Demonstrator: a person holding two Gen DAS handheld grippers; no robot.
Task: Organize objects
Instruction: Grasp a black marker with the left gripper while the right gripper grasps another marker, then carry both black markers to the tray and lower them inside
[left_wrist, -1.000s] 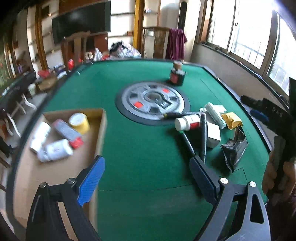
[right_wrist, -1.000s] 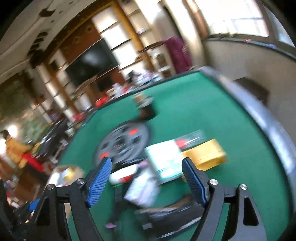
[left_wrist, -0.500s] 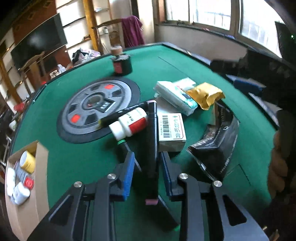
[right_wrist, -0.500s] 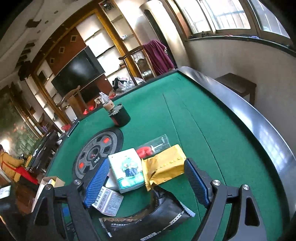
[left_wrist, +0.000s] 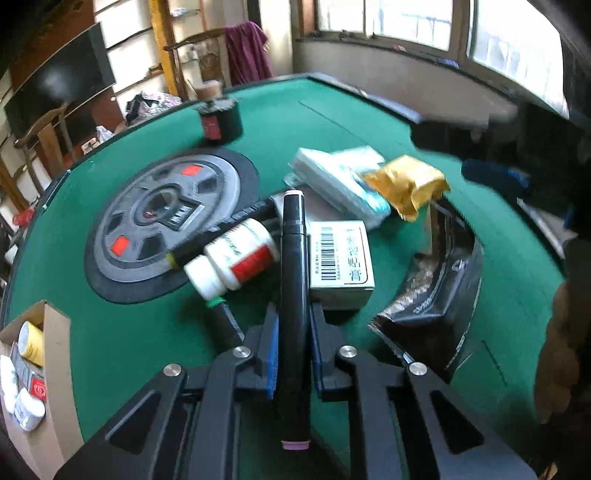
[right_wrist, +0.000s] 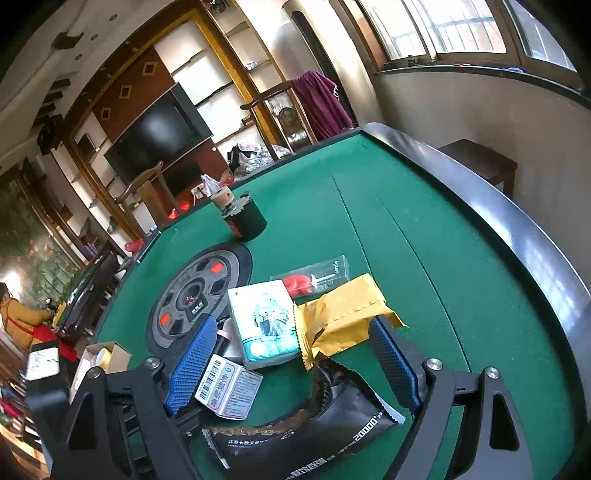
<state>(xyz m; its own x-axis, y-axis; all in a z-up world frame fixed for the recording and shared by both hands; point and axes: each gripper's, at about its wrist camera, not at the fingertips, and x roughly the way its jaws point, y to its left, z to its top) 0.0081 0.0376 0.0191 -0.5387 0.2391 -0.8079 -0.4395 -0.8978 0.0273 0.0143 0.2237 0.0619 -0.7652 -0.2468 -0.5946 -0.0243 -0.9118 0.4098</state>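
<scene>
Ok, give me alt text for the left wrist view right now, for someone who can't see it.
The left gripper is shut on a black marker with pink ends, above a green felt table. Beside it lie a white pill bottle, a barcoded white box, a gold pouch and a black foil bag. A cardboard box of sorted items sits at far left.

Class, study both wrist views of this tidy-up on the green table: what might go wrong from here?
1. The left gripper clamps the black marker near one end; its long free end may swing and knock the white pill bottle or the barcode box.
2. The right gripper has open jaws spanning several packets, including the gold pouch; it may catch more than one.
</scene>
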